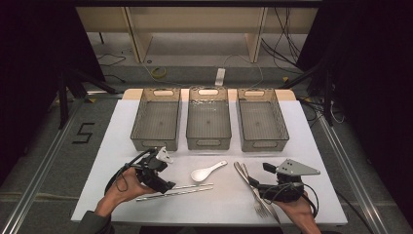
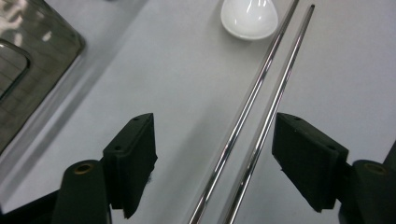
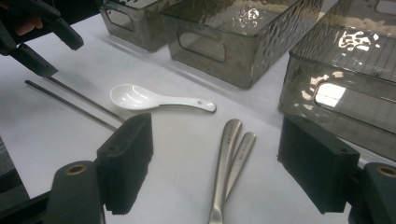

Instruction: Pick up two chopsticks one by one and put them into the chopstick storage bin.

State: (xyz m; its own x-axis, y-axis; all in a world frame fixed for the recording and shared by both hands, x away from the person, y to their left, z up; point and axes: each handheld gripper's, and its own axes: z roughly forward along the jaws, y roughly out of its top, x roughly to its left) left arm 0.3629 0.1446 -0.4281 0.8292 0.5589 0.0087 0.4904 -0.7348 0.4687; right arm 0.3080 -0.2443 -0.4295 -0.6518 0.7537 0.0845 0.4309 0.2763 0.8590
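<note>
Two steel chopsticks [image 1: 187,190] [image 2: 252,100] lie side by side on the white table. My left gripper [image 1: 168,185] [image 2: 215,140] is low over their left end, jaws open, with both sticks running between the pads and neither pad touching them. A white ceramic spoon [image 1: 207,171] [image 2: 250,18] [image 3: 154,99] lies just beyond the sticks. Two metal utensils [image 1: 251,187] [image 3: 229,149], one a fork, rest together at the right. Above their handles my right gripper [image 1: 260,175] [image 3: 217,135] stands open, holding nothing. The right gripper view also catches the left gripper [image 3: 46,44] at the chopsticks [image 3: 70,100].
Three empty smoked-plastic bins stand in a row at the back of the table: left [image 1: 157,141], middle [image 1: 208,143], right [image 1: 260,144]. The white table top [image 1: 122,195] ends close behind both hands. Dark floor, rails and cables surround it.
</note>
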